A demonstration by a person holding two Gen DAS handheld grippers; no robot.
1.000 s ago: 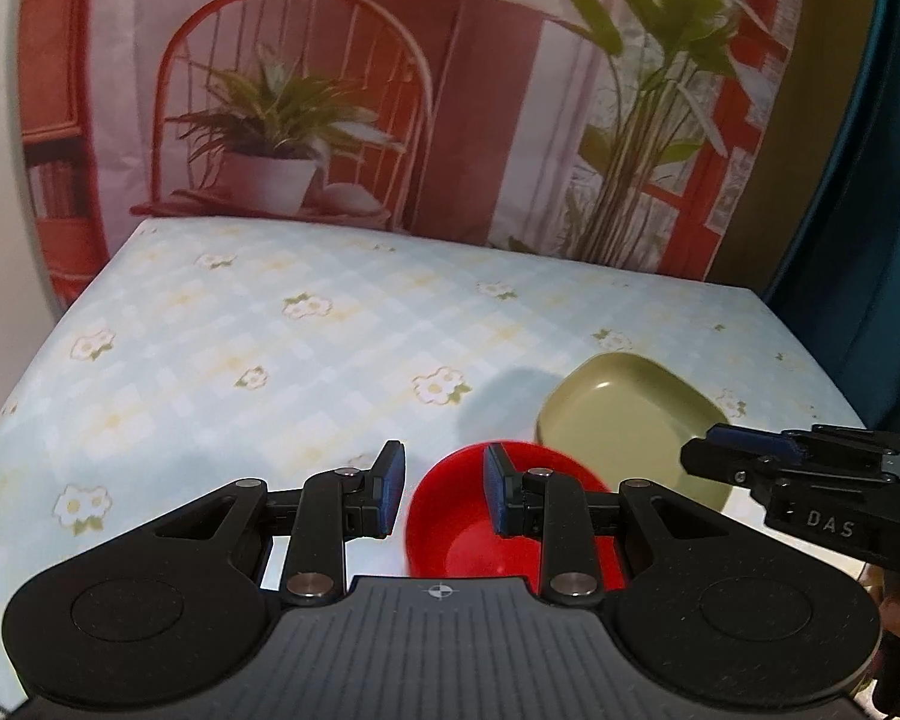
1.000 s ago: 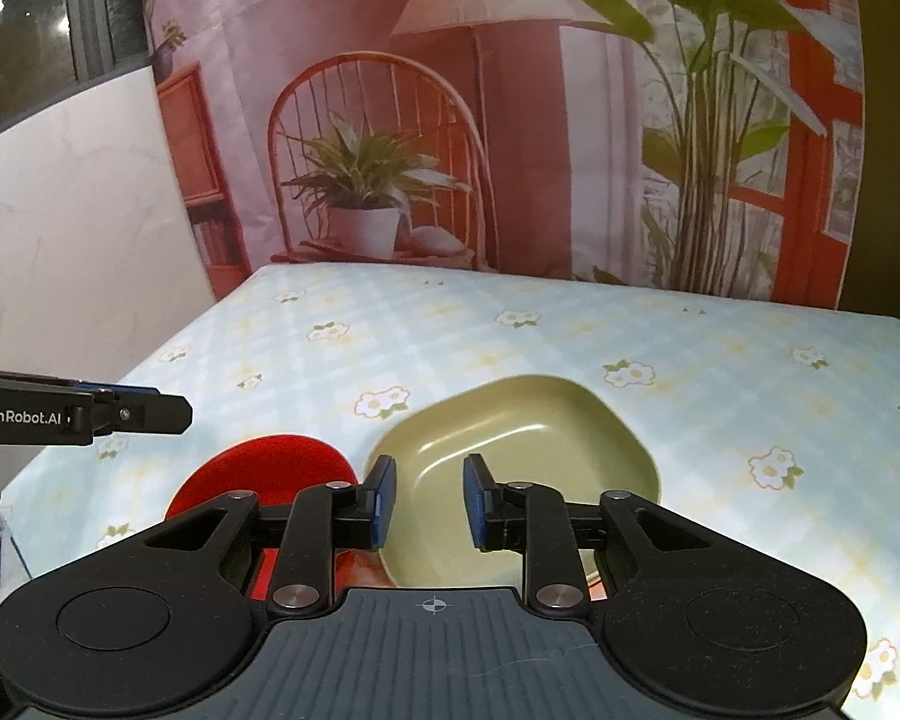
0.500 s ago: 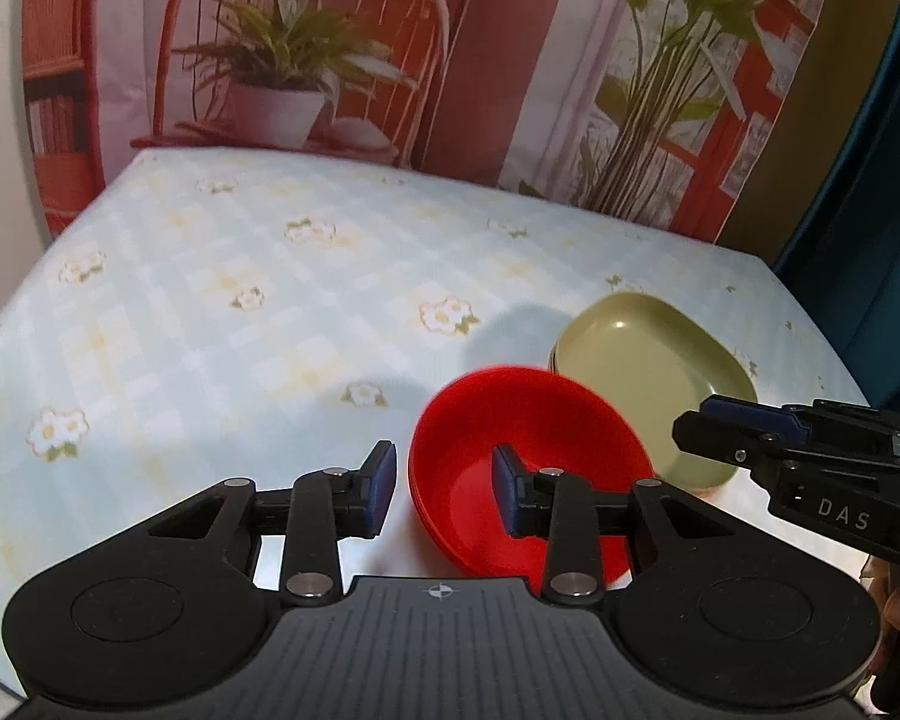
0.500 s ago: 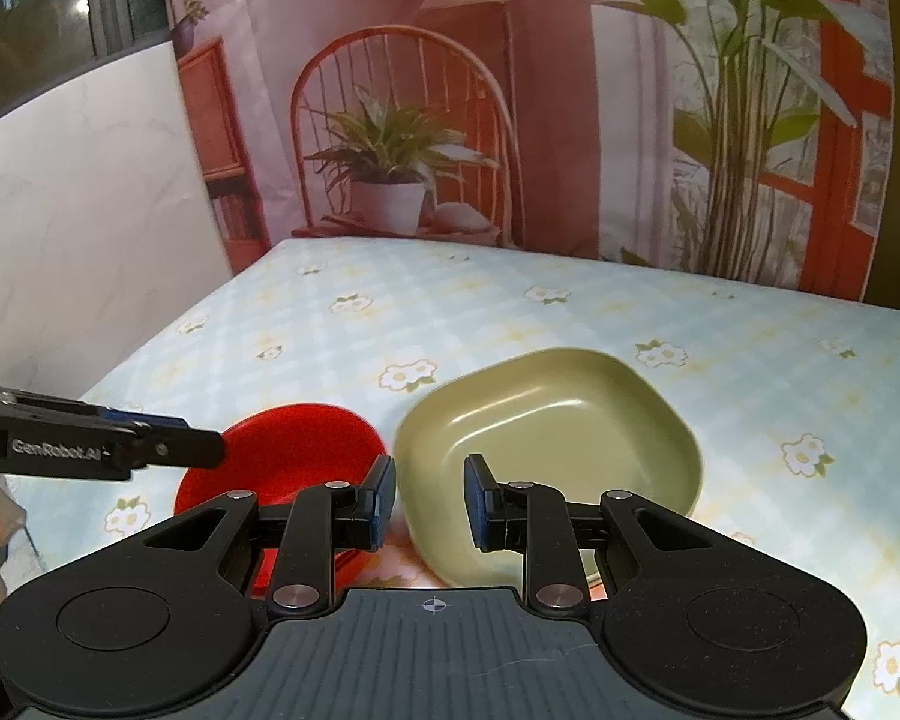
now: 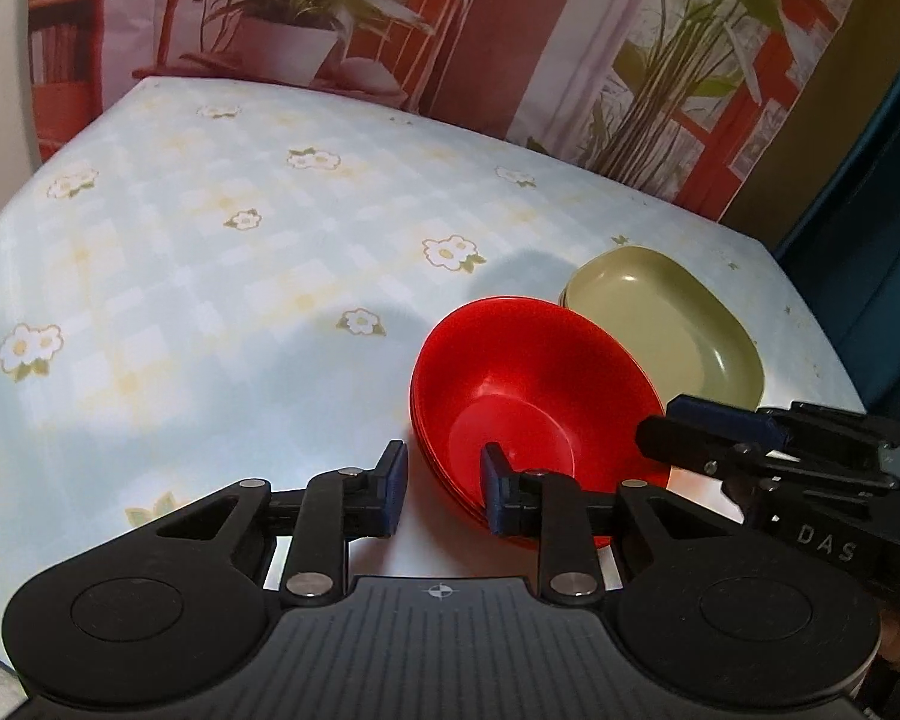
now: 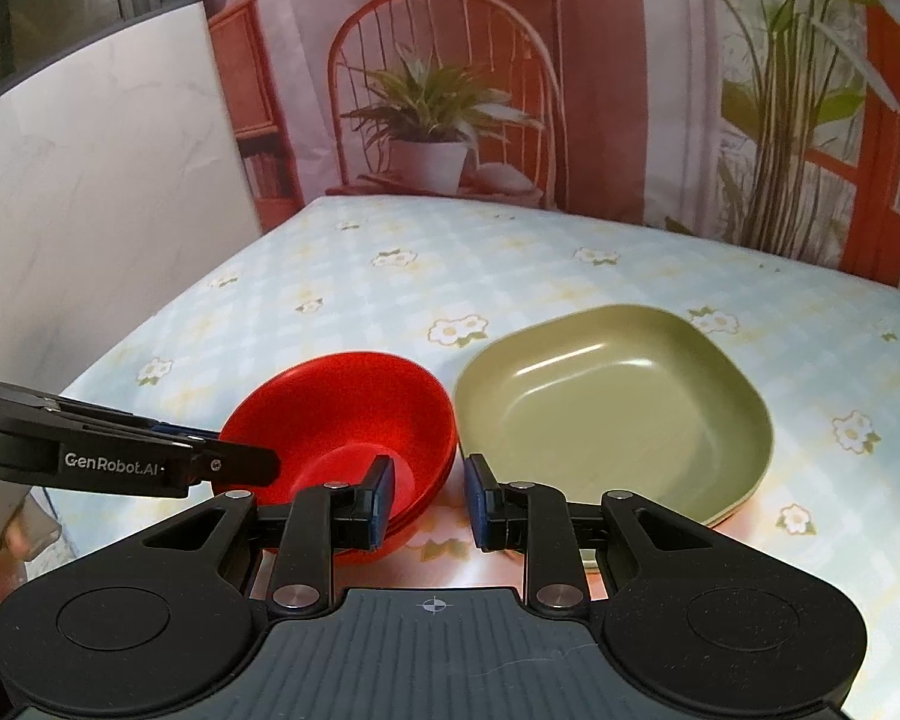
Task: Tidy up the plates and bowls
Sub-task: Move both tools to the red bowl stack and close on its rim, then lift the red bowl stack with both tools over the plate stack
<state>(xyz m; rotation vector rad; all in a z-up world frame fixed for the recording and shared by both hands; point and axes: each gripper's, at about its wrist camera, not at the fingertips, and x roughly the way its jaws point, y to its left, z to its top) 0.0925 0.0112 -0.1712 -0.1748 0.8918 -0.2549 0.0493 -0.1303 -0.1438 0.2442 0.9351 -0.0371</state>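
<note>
Both grippers lower, nearer dishes | left gripper (image 5: 441, 483) jaws just closing, astride red bowls' (image 5: 528, 384) near rim, unclamped | right gripper (image 6: 429, 495) parted, empty, beside green plate (image 6: 615, 405) | tablecloth (image 5: 210, 276) | likely light, stiff, slick; grip rims.

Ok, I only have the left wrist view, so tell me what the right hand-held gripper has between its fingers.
Observer: Nothing. In the right wrist view the right hand-held gripper stands open over the tablecloth.
Operator: Say where that gap sits against the dishes.
Observer: Between them: the red bowl stack shows behind its left finger, the green square plate just past its right finger.
Operator: Now confirm the plate is empty.
Observer: It is empty. Its whole inside shows here, with only a streak of glare on it.
</note>
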